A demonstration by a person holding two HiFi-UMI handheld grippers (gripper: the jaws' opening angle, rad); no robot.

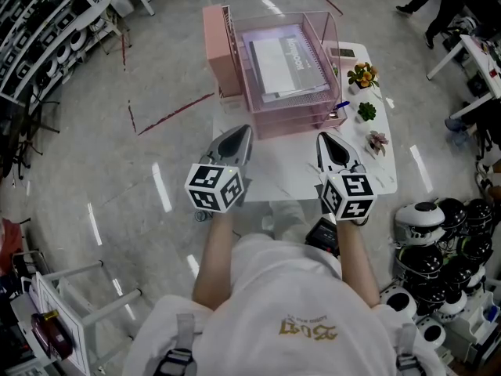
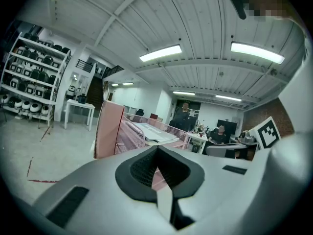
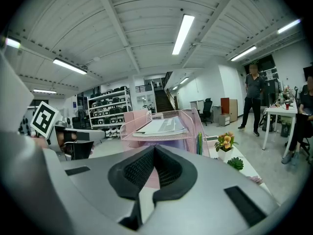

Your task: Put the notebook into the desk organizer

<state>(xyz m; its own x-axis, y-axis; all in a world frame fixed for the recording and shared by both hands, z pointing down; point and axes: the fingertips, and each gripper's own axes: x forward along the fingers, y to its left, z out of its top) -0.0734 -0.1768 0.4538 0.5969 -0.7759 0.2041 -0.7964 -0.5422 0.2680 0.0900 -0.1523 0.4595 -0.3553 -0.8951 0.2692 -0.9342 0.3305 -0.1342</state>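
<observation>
One white rectangular table [image 1: 282, 180] is carrying one pink wire-mesh desk organizer [image 1: 324, 49] built of stacked trays. One grey spiral-bound notebook [image 1: 286, 65] is lying flat in the organizer's top tray. One pink upright file holder [image 1: 219, 49] is standing against the organizer's left side. Three small potted plants are sitting in a row along the table's right edge: orange-flowered [image 1: 362, 75], green [image 1: 366, 112], pinkish [image 1: 378, 141]. Bare tabletop is lying between the organizer and the two grippers. The person is extending both forearms forward, side by side. The left gripper [image 1: 243, 130] and right gripper [image 1: 326, 138] are hovering over the table's near edge, pointing toward the organizer. Both jaw pairs are pressing together, gripping nothing.
</observation>
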